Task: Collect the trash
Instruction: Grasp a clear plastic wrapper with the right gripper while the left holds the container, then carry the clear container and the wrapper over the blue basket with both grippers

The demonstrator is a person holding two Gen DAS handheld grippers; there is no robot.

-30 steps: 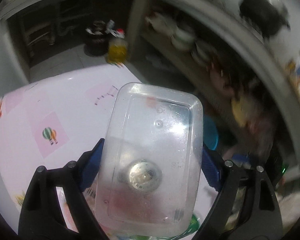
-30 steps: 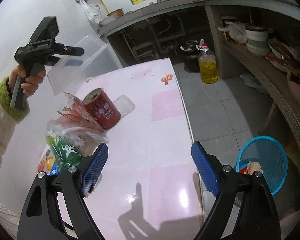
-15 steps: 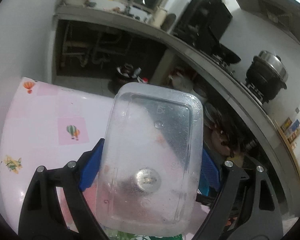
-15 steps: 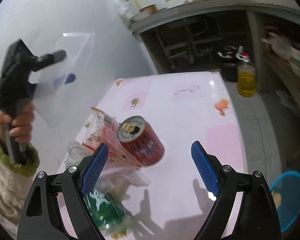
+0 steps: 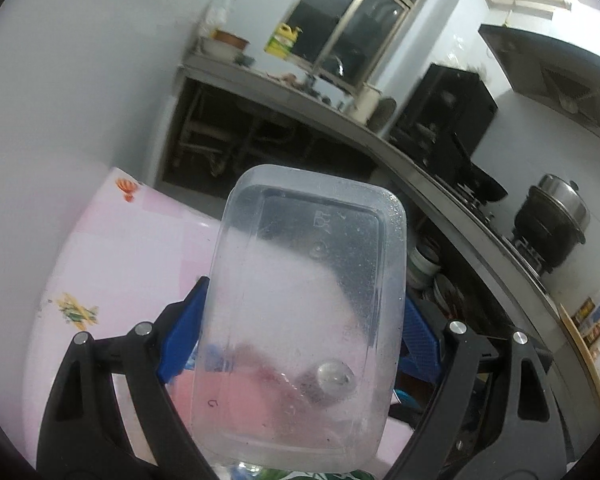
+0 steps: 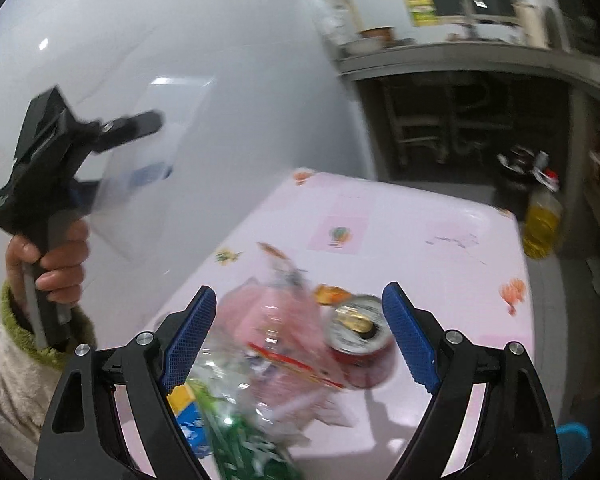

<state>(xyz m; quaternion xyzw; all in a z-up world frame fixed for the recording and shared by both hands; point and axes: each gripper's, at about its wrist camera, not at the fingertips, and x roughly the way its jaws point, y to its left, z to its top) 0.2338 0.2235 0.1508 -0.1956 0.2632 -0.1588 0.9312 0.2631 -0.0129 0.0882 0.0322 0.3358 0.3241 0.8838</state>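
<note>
Clear plastic tub [image 5: 304, 312] gripped by left gripper [image 5: 300, 336], right gripper [image 6: 298, 338] fingers closing empty above red can [image 6: 362, 344].

Table [image 6: 400, 216]: glossy pink-and-white top with small printed motifs (balloon, plane, fish), running from frame centre toward the lower right. Lying on it at lower centre: 1 red drink can [image 6: 360, 344] on its side, opened top facing the camera; crumpled pink-and-clear wrappers [image 6: 268, 320] touching the can's left; a green packet [image 6: 240, 448] and a blue-yellow packet [image 6: 188, 420] at the lower left, blurred.
</note>
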